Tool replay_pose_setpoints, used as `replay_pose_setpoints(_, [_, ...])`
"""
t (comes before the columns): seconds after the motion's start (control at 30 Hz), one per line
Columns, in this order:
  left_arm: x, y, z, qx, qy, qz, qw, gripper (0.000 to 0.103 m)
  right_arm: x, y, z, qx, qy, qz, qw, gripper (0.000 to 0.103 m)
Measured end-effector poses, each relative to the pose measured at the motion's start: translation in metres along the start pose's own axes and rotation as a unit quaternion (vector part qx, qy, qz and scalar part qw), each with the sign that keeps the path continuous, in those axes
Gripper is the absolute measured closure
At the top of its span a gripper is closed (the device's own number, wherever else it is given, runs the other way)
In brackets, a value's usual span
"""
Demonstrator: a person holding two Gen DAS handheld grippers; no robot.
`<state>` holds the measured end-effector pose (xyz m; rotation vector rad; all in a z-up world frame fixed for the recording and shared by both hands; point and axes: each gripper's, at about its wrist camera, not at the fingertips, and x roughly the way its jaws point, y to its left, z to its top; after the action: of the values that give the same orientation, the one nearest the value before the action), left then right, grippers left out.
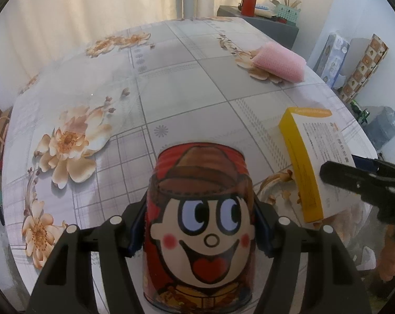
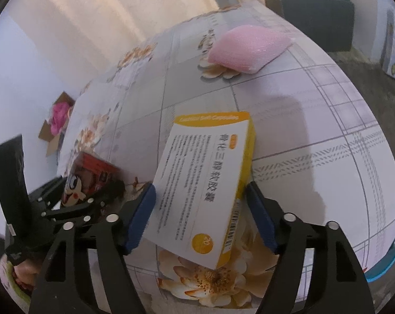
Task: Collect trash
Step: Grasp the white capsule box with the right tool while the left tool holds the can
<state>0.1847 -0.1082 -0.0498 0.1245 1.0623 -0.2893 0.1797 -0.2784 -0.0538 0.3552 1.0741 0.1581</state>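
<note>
Gripped between the left gripper's [image 1: 200, 225] blue pads, a red cartoon can [image 1: 200, 222] stands on the floral table [image 1: 171, 78]. Just right of the can, the right gripper [image 2: 200, 217] clamps a yellow-and-white box [image 2: 205, 183]. Beyond the box lies a pink sponge [image 2: 244, 49].

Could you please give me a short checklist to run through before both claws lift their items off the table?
1. Left claw pads flank the red cartoon-face can: ok.
2. Pads pressing the can: ok.
3. Right claw straddles the yellow-and-white medicine box: ok.
4. Pads pressing the box: cannot tell.
5. Pink mesh sponge lies apart from both: ok.
6. Trash container in view: not ok.
</note>
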Motion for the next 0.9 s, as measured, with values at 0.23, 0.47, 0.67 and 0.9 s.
replay_pose_setpoints(0.23, [0.000,-0.004,-0.003,0.008,-0.003,0.011,0.9999,0.039,0.009,0.009,0.002,-0.024,0.007,-0.011,1.000,0.024])
replay_pose_setpoints(0.47, [-0.002,-0.001,-0.006,0.003,-0.008,0.007,0.9999,0.039,0.012,0.015,0.007,-0.029,0.016,-0.019,0.999,0.023])
replay_pose_setpoints(0.67, [-0.003,0.001,-0.006,0.002,-0.011,0.002,0.9999,0.039,0.018,0.021,0.015,-0.030,0.029,-0.028,0.999,0.018])
replay_pose_setpoints(0.9, [-0.005,0.006,-0.010,-0.008,-0.013,-0.006,0.9999,0.039,0.026,0.030,0.021,-0.042,0.039,-0.045,0.997,0.015])
